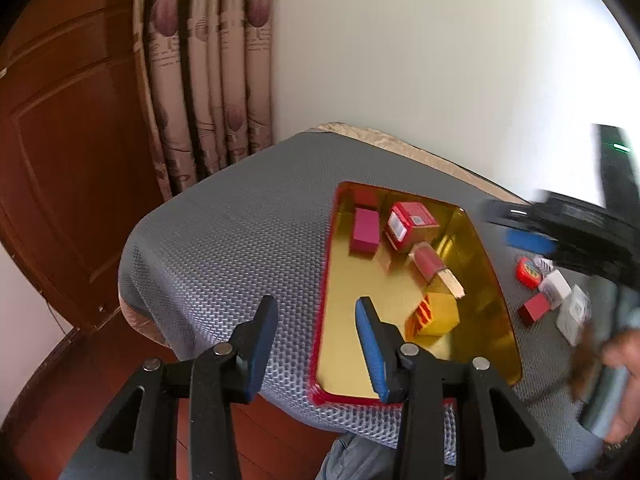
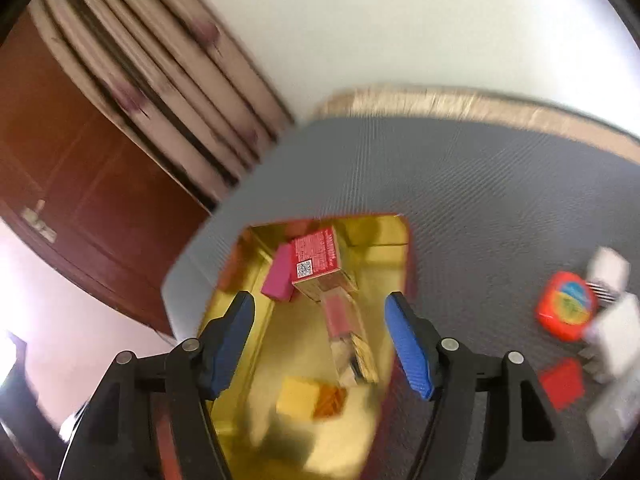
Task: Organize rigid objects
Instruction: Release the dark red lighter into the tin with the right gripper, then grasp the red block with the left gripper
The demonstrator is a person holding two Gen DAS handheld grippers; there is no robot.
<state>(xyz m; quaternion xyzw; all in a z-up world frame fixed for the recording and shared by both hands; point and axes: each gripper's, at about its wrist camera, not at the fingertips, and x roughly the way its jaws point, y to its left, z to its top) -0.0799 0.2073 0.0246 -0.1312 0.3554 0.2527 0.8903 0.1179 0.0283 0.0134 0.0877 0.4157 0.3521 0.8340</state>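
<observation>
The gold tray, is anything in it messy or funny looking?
Yes. In the gold tray the boxes lie jumbled: the red box is tipped on its side, and the yellow box sits crooked.

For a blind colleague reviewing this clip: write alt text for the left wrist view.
An open gold tray with a red rim sits on a grey mat, holding pink, red and yellow boxes. The left gripper hangs open and empty over the tray's near edge. The blurred right gripper reaches in from the right above small items still on the mat.
</observation>
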